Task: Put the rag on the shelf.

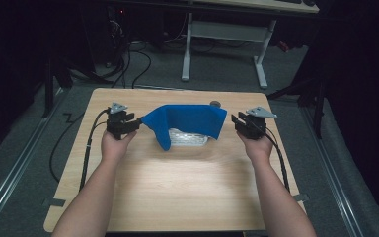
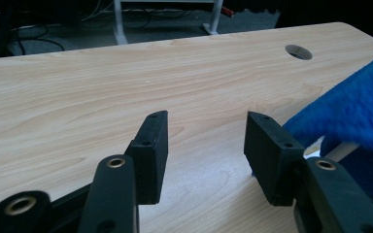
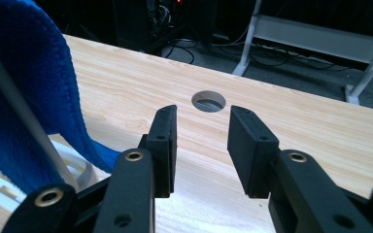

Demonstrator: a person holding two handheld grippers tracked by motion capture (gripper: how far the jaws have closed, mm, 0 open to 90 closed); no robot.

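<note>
Blue cloth drapes a white rack; left gripper and right gripper jaws spread, empty.

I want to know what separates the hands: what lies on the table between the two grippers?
In the high view, a blue cloth draped over a white rack lies between the left gripper and right gripper.

Cloth sits mid-counter, draped over a rack beneath it. Left claw just left of the cloth's edge, right claw just right of it. Counter hole behind the cloth.
</note>
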